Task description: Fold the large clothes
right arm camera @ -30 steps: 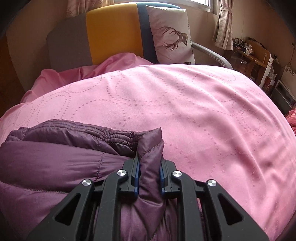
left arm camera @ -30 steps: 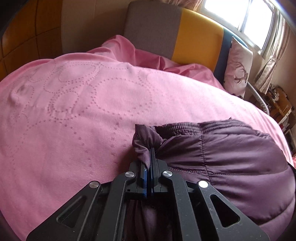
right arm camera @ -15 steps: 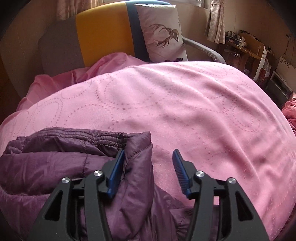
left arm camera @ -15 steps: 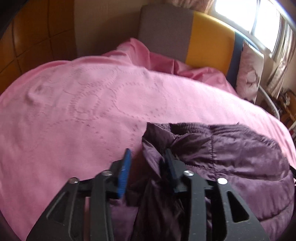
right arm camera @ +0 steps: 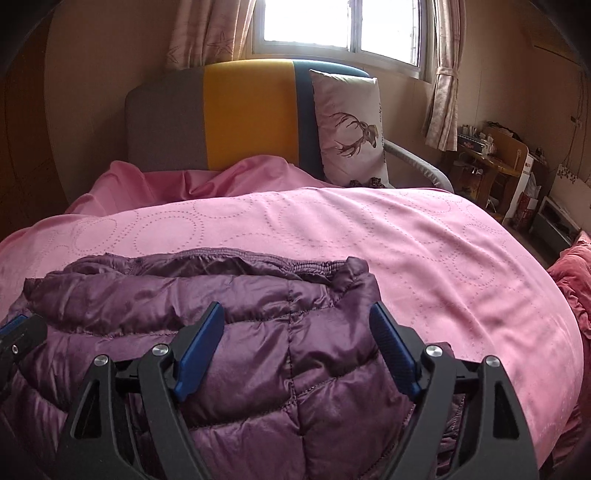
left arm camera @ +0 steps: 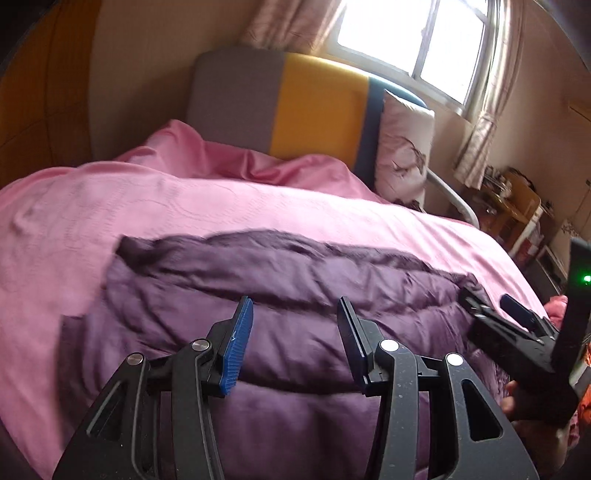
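- Purple quilted jacket (right arm camera: 258, 354) lies on the bed's pink cover (right arm camera: 424, 251), long axis running side to side, elastic hem toward the headboard (right arm camera: 243, 114).
- Left tongs (left arm camera: 295, 332) released, nothing between them; right tongs (right arm camera: 297, 332), just widening, hover empty above the jacket.
- Deer pillow (right arm camera: 351, 129) leans on the headboard; cluttered desk (right arm camera: 491, 158) stands beyond.

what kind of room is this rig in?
Most likely a home bedroom: a bed with a pink bedspread, an upholstered headboard with a deer-print pillow against it, and a curtained window.
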